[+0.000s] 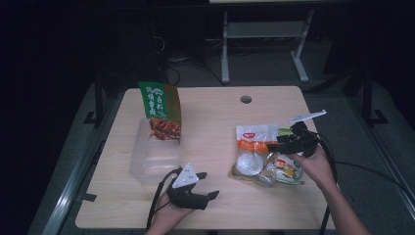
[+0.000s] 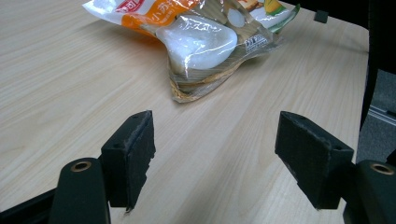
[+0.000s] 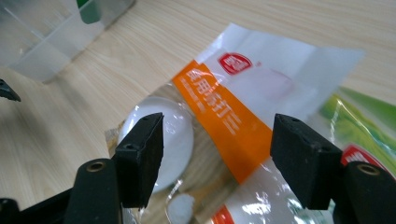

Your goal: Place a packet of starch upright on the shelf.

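We have the right gripper (image 1: pixel 280 145) hovering over the orange-and-white snack bag (image 1: pixel 254 152), which lies flat on the right half of the surface (image 1: pixel 215 117), partly over a green packet (image 1: pixel 288 169) just to its right. Our fingers (image 3: pixel 140 156) stand wide here, nothing between them, the orange band and the white round lump showing in the gap. The left gripper (image 1: pixel 208 186) rests low at the near edge, its fingers (image 2: pixel 133 156) equally wide and empty, pointing across at the bag. We judge this bag light, crinkly and slippery, with soft contents that shift, so we'd pinch the flat sealed top edge or a corner rather than squeeze the lump. To the left, the clear plastic bin (image 1: pixel 154 152) holds a green pouch (image 1: pixel 161 110) standing upright. Between bag and bin we have a wide bare stretch of wood; the bag sits well inside the near and right edges
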Demonstrator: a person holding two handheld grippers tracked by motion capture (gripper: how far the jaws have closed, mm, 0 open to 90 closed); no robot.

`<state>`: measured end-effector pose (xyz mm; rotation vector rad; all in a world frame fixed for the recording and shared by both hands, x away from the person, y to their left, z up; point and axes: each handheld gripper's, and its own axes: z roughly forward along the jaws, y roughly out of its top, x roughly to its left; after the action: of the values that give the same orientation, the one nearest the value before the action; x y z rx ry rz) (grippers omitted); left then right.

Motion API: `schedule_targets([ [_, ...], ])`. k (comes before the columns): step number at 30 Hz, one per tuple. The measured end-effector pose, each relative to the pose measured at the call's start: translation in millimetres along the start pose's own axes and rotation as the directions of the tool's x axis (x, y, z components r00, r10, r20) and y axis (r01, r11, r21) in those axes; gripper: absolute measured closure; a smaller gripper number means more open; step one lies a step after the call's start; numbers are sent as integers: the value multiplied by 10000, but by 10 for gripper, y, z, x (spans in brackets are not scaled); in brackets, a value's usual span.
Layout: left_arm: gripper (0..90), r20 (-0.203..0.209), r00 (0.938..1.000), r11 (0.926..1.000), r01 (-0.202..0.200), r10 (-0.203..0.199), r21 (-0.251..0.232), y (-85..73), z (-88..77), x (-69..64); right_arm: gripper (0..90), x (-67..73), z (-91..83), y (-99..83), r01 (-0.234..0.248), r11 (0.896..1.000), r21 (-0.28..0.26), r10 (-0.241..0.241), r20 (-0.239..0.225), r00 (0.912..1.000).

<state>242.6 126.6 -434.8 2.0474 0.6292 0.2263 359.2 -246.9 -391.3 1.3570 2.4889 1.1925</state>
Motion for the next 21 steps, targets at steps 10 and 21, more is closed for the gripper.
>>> schedule_targets([
  [10,282,162,9997,9995,-203,199,246,14,97,-42,344,-143,47,-150,-571,9984,40,571,-84,9983],
  [21,299,331,9994,9986,-128,112,508,63,241,-25,547,-259,256,-119,-1044,9940,322,1064,-706,9918],
])
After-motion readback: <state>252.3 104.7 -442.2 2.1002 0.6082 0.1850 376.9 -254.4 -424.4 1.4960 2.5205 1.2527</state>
